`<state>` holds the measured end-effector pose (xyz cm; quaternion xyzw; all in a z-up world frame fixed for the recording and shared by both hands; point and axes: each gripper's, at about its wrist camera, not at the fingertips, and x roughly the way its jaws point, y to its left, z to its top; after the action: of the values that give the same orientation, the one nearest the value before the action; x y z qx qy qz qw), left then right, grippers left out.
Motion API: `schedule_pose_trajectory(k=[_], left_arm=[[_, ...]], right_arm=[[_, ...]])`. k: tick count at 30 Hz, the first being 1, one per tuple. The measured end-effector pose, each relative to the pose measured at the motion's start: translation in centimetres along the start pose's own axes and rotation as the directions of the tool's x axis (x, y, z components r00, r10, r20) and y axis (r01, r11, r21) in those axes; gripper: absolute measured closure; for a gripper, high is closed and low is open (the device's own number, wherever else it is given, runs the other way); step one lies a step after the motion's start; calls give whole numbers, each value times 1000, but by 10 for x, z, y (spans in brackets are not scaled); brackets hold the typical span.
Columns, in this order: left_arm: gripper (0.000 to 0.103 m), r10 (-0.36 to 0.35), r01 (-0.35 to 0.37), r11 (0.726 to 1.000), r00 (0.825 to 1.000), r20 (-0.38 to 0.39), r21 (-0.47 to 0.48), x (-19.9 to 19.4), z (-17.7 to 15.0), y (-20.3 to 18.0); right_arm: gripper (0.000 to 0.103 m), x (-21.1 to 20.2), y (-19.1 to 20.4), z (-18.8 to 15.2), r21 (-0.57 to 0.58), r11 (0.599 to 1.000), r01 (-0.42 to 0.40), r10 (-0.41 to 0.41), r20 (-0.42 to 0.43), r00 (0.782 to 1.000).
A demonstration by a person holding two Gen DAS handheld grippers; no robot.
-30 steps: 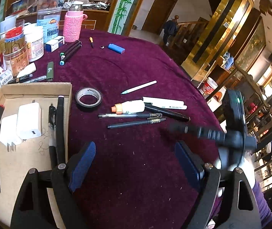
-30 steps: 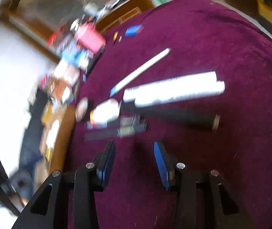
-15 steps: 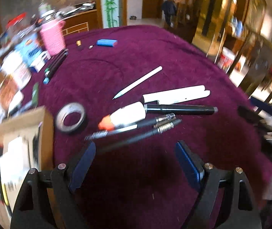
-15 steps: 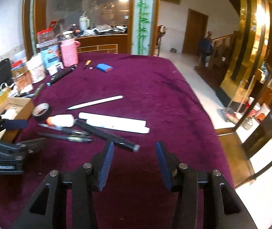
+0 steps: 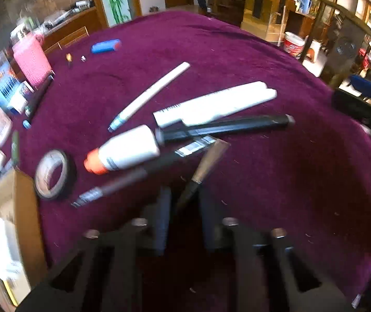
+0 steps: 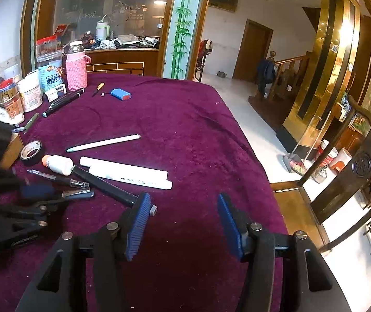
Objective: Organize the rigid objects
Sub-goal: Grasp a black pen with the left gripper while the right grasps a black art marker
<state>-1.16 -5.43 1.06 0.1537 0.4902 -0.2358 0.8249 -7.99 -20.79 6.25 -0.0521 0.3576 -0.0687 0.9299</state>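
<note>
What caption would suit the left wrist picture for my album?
Left gripper closing on a dark pen amid pens and a glue bottle on the purple tablecloth.

Two close wrist views down over one shared maroon table (image 6: 190, 119).

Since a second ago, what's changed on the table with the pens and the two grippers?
The left gripper came down with jaws closing on the nearest dark pen, tipping its far end up. The right gripper pulled back and up; its jaws are opening, nothing between them. The glue bottle, tape roll and white pens stayed put.
</note>
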Motion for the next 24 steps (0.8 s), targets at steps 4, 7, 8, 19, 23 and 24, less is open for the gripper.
schedule_pose_trajectory(k=[4,7,8,19,23,24], left_arm=[[91,-72,72,997,997,-32,-15,-12,-17,1],[91,-136,133,989,990,-48,-70,-22,-30,9],[91,-141,138,987,989,-43,-80,-24,-31,9],[52,-30,31,999,999,33,-14,1,-4,-23],[94,-133,135,983,991,24,-121,-10,-13,1],[94,-139,142,980,990,28,-140,-14,-17,6]], right_arm=[[45,7,-7,-2,35,998,-46,48,-35,998],[45,12,-13,-5,65,995,-76,80,-59,995],[45,14,-15,-6,78,993,-85,90,-65,994],[45,26,-18,-5,196,947,-255,278,-100,955],[45,40,-14,6,173,915,-365,385,-98,918],[45,47,-11,10,167,903,-396,416,-106,903]])
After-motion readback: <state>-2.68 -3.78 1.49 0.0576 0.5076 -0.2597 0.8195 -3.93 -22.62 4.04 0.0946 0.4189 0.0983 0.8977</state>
